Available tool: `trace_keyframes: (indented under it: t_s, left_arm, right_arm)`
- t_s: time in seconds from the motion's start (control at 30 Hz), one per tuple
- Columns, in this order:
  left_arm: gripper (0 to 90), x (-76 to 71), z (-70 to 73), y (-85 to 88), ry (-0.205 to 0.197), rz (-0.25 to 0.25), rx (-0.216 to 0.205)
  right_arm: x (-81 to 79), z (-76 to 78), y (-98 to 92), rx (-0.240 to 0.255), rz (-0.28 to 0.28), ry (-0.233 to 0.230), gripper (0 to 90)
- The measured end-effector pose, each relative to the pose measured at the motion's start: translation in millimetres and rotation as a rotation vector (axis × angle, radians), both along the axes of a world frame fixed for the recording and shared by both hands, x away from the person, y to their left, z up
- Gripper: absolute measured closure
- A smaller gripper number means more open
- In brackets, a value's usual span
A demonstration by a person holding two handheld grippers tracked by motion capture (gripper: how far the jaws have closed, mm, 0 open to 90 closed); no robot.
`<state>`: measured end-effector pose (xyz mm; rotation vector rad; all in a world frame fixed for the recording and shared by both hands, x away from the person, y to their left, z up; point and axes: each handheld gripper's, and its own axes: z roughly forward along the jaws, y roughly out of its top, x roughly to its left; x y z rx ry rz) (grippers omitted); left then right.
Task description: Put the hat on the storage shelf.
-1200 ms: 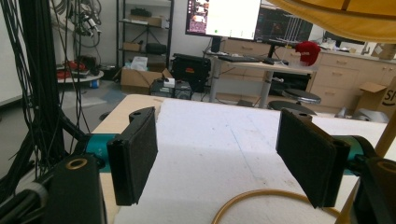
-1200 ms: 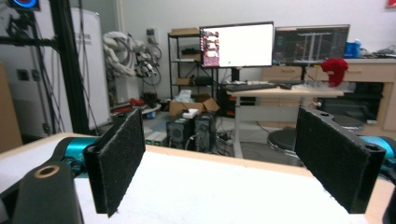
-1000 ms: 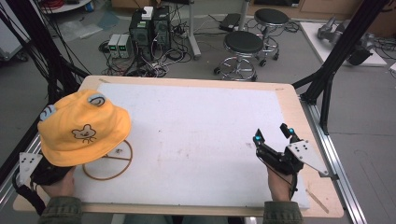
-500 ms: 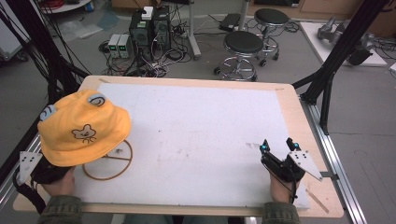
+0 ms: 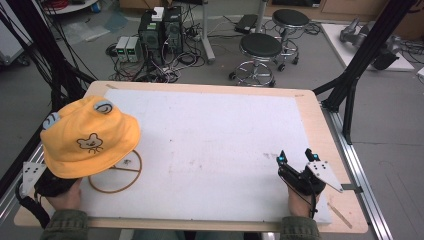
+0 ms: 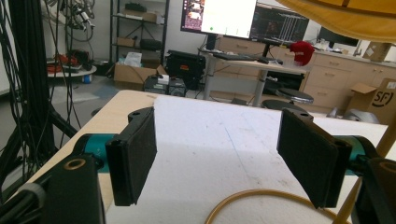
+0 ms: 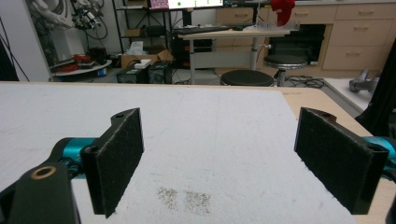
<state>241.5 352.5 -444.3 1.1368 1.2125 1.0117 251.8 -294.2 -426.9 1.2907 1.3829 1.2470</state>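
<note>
Now, hat: yellow hat [image 5: 87, 137] sits over the left claw [image 6: 219, 163], above a ring stand [image 5: 116, 173] on the tabletop [image 5: 210, 145].
Left claw: spread, pinching nothing.
Right claw [image 5: 295, 157]: spread, empty, resting low at the near right.
Good form, I'd say: lift the hat slowly and level, clear of the ring.

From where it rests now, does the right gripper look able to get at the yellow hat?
Probably yes. The right gripper has open, empty jaws, and bare white mat lies between it and the yellow hat, though that sits across the table.
</note>
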Motion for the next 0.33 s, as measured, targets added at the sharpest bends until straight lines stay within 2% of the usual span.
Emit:
trace_keyframes:
  t_s: [0.33]
  left_arm:
    - [28.7,0.4,-0.4,0.8,0.001,0.0,-0.011]
  right_arm:
    - [-1.1,0.5,-0.1,0.001,0.005,-0.007,14.5]
